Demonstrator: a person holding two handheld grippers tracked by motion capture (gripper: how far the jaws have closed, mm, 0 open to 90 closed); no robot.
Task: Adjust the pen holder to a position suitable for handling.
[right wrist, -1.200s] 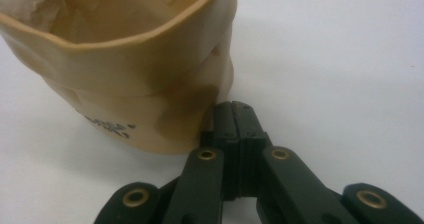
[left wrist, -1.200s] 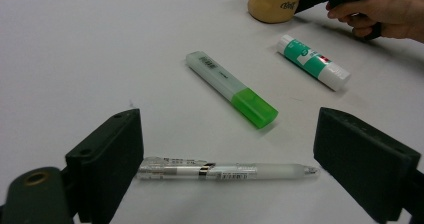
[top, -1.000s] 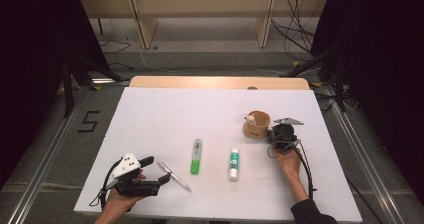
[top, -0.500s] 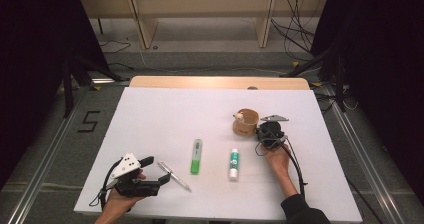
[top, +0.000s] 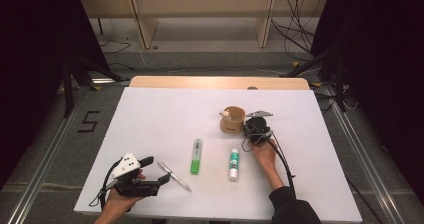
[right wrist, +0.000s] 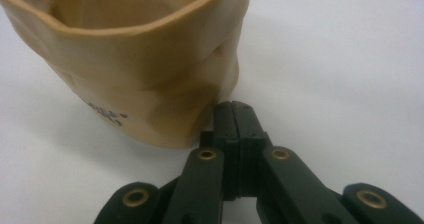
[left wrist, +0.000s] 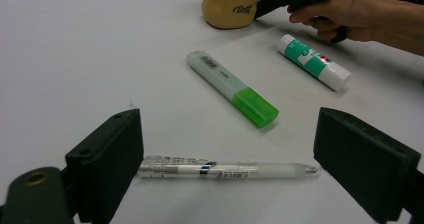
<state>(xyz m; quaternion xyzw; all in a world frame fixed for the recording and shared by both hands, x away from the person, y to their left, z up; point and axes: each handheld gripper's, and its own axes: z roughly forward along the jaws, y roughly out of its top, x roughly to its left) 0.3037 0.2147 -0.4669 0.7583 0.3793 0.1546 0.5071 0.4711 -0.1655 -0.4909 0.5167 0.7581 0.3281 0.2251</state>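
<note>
A tan cup (top: 232, 120) with dark lettering stands upright on the white table (top: 165, 114). My right gripper (top: 246, 127) is shut, its closed tips touching the cup's (right wrist: 135, 69) lower right side with nothing between the jaws (right wrist: 235, 110). My left gripper (top: 157, 170) rests at the front left, open, its jaws either side of a clear pen (left wrist: 225, 170) that lies flat without touching them. Beyond the pen lie a green highlighter (left wrist: 232, 88) and a green-and-white glue stick (left wrist: 314, 62); the cup (left wrist: 231, 5) stands behind them.
The highlighter (top: 196, 156) and glue stick (top: 233, 164) lie side by side at the table's middle front, the pen (top: 173, 176) left of them. A wooden strip (top: 220, 82) runs along the far edge. Shelving and cables stand beyond.
My right gripper has moved left across the table, and the cup has slid left ahead of it. The left gripper and pen have stayed put.
</note>
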